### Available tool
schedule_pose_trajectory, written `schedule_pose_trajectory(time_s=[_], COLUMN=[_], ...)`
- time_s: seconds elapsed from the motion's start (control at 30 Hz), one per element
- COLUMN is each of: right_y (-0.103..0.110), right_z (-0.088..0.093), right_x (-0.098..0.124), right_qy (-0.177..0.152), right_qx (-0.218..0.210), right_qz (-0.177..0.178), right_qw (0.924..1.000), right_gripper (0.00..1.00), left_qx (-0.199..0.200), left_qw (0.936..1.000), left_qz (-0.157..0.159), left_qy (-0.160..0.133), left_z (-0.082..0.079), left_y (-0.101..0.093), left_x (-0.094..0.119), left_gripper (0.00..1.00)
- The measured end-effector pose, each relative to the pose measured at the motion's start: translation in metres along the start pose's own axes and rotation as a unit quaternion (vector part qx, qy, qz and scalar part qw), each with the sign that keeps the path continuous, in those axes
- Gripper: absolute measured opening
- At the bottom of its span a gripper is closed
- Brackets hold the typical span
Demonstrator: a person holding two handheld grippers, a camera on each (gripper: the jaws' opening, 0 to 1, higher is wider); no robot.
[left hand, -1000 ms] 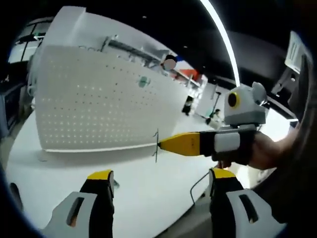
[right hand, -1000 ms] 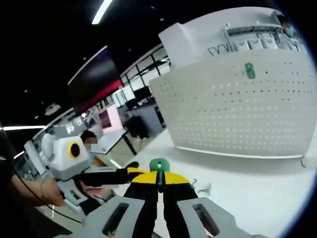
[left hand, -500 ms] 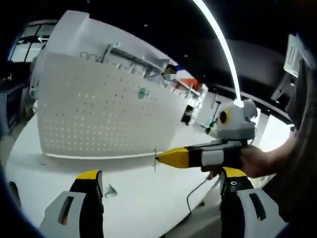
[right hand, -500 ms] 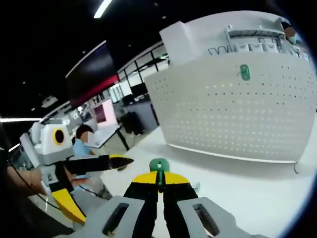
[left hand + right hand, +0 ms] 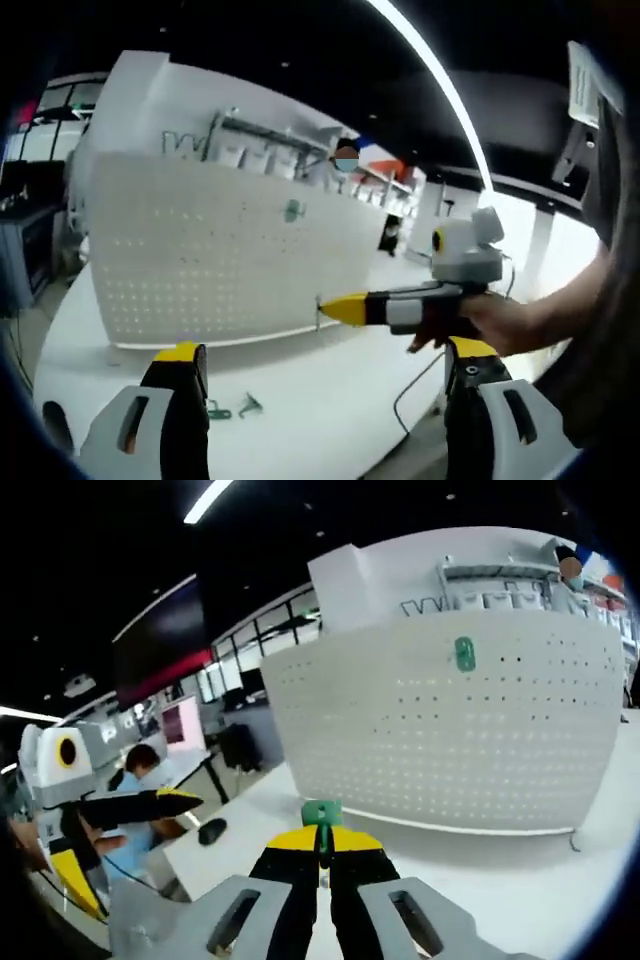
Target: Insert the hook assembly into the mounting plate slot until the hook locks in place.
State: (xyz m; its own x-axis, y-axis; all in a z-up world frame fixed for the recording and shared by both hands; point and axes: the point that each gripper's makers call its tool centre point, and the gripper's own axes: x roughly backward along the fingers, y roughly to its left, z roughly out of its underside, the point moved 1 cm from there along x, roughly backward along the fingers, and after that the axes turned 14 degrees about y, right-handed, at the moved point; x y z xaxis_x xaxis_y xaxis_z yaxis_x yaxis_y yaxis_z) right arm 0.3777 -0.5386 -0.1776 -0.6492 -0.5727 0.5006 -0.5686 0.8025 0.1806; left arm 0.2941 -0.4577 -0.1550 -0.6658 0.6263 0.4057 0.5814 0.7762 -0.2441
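My right gripper (image 5: 322,840) is shut on a green hook assembly (image 5: 322,813), whose top sticks out above the yellow tips. Facing it stands the white perforated mounting plate (image 5: 450,740), upright on the table, with a green piece (image 5: 465,653) fixed high on it. In the left gripper view the right gripper (image 5: 345,308) reaches in from the right, a thin wire of the hook (image 5: 318,312) at its tip, short of the plate (image 5: 220,260) and its green piece (image 5: 292,210). My left gripper (image 5: 322,355) is open and holds nothing; it appears at the left (image 5: 150,805).
The white table (image 5: 300,420) carries two small loose hooks (image 5: 235,408) near my left finger. A black mouse (image 5: 212,830) lies on a desk at the left. A seated person (image 5: 135,765) is behind it. Shelving runs along the plate's top edge.
Both views have swung, so the plate now looks more upright. My left gripper's jaws stand slightly wider than a second ago, and it has drifted left in the right gripper view. The right stays shut on the hook.
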Motion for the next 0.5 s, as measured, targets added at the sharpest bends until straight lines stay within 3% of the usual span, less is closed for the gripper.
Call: schedule_pose_trajectory(time_s=[0.17,0.23,0.27,0.3,0.5], right_y=[-0.02,-0.031,-0.032,-0.04,-0.062], right_z=[-0.019,-0.032,-0.033,-0.046,-0.068], right_x=[-0.004,-0.002,-0.002,0.0,-0.004], right_qy=[-0.028,-0.061,-0.059,-0.076,-0.096], right_qx=[0.007,-0.021,-0.015,0.017,0.029], right_qz=[0.038,0.05,0.054,0.08,0.109], right_qw=[0.9989,0.9966,0.9967,0.9938,0.989], right_gripper=[0.0,0.0,0.0,0.0,0.0], left_qx=[-0.008,-0.006,-0.004,-0.004,0.001], left_qw=[0.9999,0.9999,0.9999,0.9998,0.9994], left_qz=[-0.014,-0.015,-0.016,-0.021,-0.035], left_qy=[-0.004,-0.002,0.0,0.0,-0.005], left_z=[-0.006,-0.006,-0.005,-0.006,-0.01], left_y=[0.006,0.011,0.012,0.017,0.031], left_x=[0.004,0.005,0.005,0.006,0.009], left_gripper=[1.0,1.0,1.0,1.0,1.0])
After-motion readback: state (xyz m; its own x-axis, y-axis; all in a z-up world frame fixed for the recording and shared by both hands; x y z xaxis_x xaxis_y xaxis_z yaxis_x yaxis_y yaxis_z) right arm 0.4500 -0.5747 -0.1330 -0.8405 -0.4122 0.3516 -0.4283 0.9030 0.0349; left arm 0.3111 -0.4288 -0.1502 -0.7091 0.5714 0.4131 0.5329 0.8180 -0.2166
